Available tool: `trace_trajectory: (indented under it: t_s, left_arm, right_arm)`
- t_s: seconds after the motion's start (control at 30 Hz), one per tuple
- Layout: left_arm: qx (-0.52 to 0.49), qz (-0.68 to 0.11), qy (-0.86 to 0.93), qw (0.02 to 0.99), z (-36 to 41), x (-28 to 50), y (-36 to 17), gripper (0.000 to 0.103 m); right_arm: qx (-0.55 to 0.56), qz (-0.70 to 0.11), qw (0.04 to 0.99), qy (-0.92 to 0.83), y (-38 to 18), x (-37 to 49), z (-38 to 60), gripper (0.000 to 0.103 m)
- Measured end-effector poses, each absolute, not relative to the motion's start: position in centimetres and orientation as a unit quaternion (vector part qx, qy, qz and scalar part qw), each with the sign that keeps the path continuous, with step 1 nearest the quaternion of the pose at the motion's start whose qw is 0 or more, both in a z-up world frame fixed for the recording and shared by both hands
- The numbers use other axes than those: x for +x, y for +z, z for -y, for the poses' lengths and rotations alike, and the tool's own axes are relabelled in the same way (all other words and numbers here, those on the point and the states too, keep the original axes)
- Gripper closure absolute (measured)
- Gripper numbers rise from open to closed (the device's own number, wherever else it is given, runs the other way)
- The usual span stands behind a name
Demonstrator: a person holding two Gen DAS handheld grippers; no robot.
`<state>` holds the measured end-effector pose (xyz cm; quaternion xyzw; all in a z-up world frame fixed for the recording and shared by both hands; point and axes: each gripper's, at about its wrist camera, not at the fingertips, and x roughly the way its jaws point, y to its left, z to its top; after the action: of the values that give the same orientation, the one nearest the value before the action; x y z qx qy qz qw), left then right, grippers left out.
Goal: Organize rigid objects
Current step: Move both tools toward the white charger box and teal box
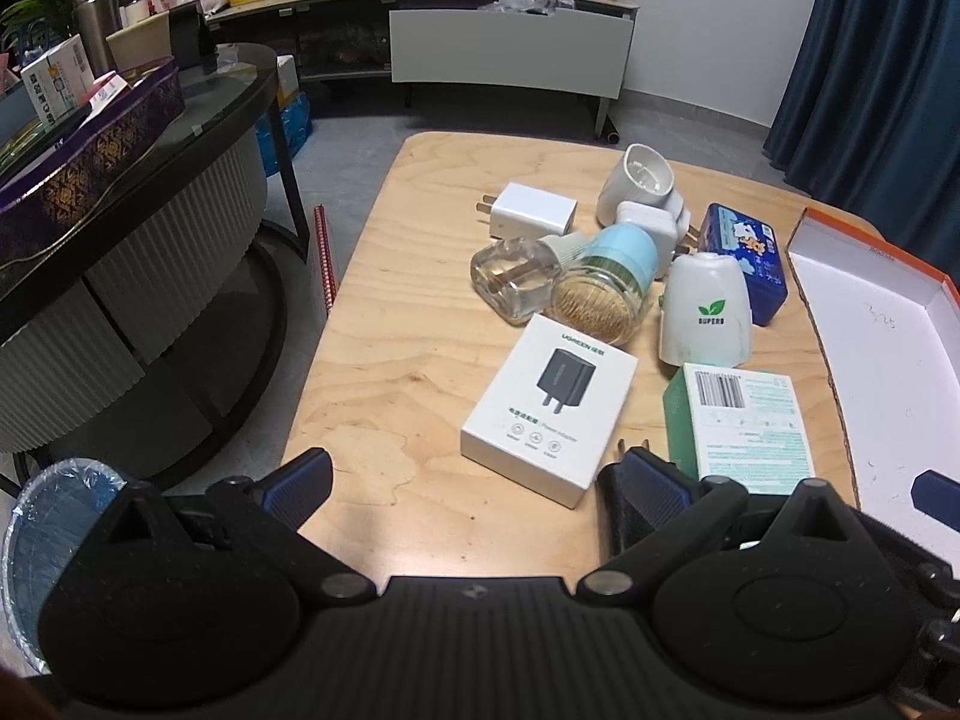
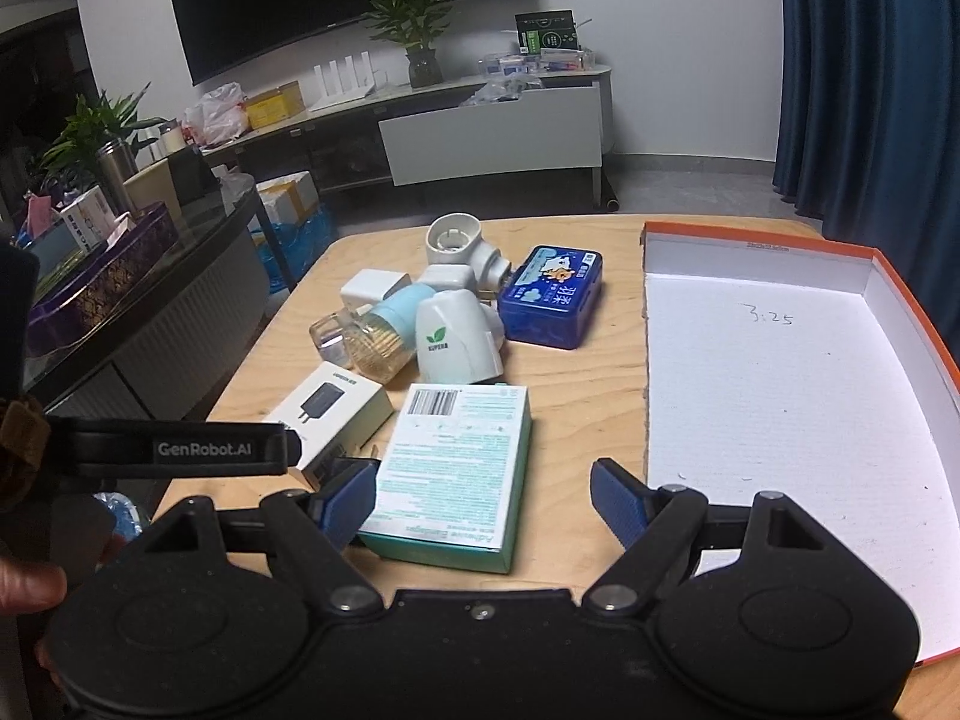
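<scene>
Lining up the right gripper (image 2: 483, 495) on the green box (image 2: 450, 468), lower centre of the right wrist frame. Jaws are spread wide, holding nothing; the box's near end sits between them, close to the left pad (image 2: 348, 504), with a clear gap to the right pad. Centre it before closing, or the box likely skews.

Box lies flat on the desk (image 2: 576, 414), barcode side up. Judgement: grip across its narrow width and low on the side walls; cardboard, so modest squeeze.

Drop target is presumably the orange-rimmed tray (image 2: 762, 372), right half of the frame, nothing in it, just beside the box. Short lift over the near wall, then set down flat in a corner.

Left gripper (image 1: 474, 480) hovers over the charger box (image 1: 549, 408), lower centre of the left wrist frame, jaws also wide apart and holding nothing. A black plug (image 1: 618, 510) sits right against its right pad; watch for snagging.

Remaining clutter, including the blue tin (image 2: 552, 297) and the white plug-in (image 2: 459, 333), stays bunched mid-desk.
</scene>
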<state>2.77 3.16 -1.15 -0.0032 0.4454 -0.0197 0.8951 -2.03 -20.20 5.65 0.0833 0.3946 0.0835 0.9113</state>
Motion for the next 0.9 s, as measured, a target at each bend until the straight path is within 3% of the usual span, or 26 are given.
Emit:
trace_trajectory:
  t_s: [0.9]
  left_arm:
    - [0.012, -0.446, -0.044, 0.894, -2.7, 4.4, -1.1, 0.000]
  right_arm:
    - [0.106, -0.410, 0.904, 0.061, 5.5, -1.1, 19.8, 0.010]
